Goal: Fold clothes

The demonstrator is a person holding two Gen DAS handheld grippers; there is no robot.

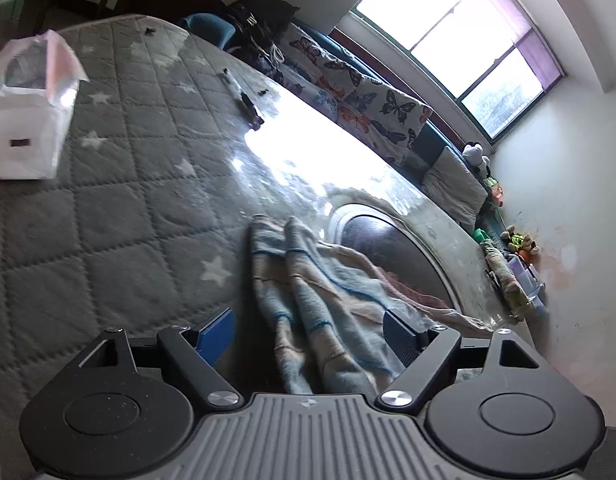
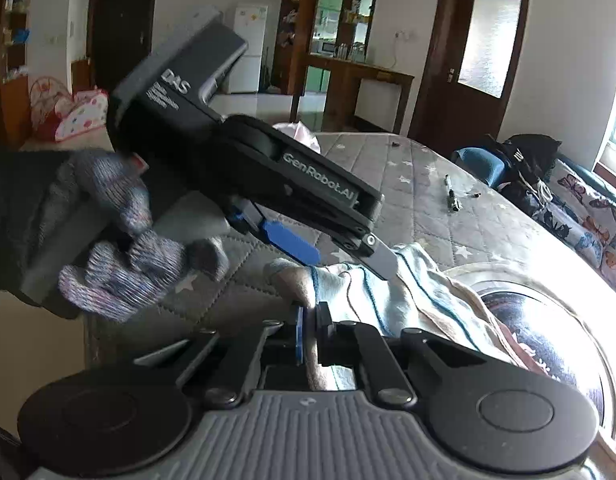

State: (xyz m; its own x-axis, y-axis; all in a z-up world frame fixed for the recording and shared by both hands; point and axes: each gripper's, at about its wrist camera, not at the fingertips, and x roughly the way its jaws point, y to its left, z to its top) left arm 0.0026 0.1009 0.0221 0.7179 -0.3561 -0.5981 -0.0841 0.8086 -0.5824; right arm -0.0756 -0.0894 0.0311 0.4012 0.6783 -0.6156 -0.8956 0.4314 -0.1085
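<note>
Woolly striped garment (image 1: 308, 304) runs lengthwise away from the apart left tongs (image 1: 308, 330); right tongs (image 2: 310, 336) clamp its near edge.

From my left wrist view, the quilted table cover (image 1: 108, 216) lies bare to the left of the striped cloth (image 1: 308, 300), giving me open room there. A white plastic bag (image 1: 32, 112) blocks the far left, and a pen (image 1: 244, 96) lies farther back. On the right, the left gripper (image 2: 340, 256) crosses right above the cloth, crowding my right gripper (image 2: 310, 332).
</note>
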